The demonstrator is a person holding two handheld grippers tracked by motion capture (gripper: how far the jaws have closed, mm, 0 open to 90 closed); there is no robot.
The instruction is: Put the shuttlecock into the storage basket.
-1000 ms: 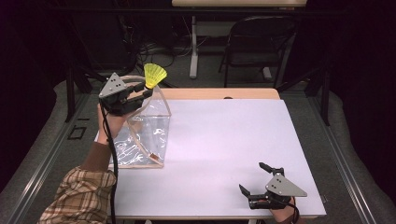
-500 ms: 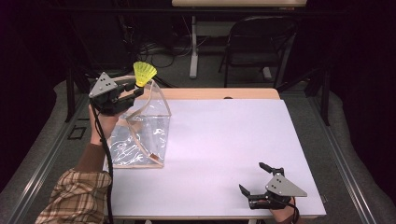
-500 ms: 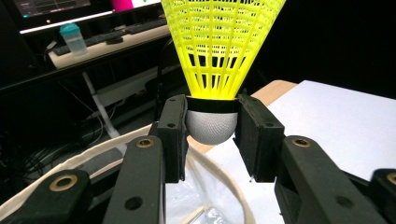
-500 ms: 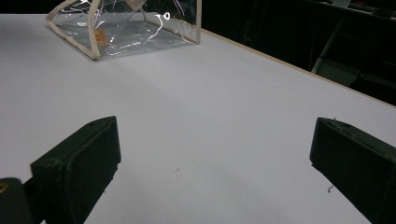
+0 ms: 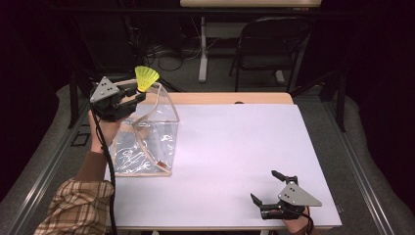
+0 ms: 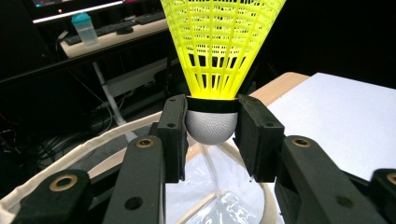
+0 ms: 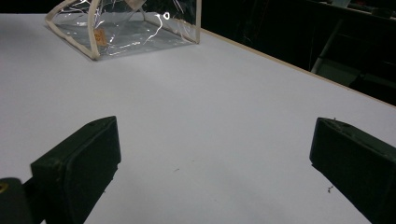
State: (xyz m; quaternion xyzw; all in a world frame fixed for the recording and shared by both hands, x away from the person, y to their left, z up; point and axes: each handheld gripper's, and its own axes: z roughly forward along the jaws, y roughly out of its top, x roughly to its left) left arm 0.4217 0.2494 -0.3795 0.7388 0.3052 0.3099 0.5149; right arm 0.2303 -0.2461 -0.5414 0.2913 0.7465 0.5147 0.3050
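Note:
A yellow shuttlecock [image 5: 146, 77] [image 6: 219, 51] with a white cork head is held in the air above the far left corner of the table. My left gripper [image 5: 134, 93] [image 6: 211, 126] is shut on its cork, the skirt pointing away from the jaws. Just below it stands a clear plastic bag [image 5: 144, 139] [image 6: 210, 205] [image 7: 123, 25] with cream edging, its mouth open upward. My right gripper [image 5: 266, 188] [image 7: 215, 158] rests near the table's front right edge, open, nothing between its black pads.
The white table top [image 5: 235, 147] stretches between the bag and my right gripper. A small orange tag [image 7: 99, 36] lies inside the bag. Beyond the table stand a dark folding chair [image 5: 269, 44] and a table leg [image 5: 203, 49]. A teal-capped bottle [image 6: 86, 28] sits on a far desk.
My left gripper has carried the shuttlecock up and to the left, away from the bag's mouth. The right gripper has stayed put.

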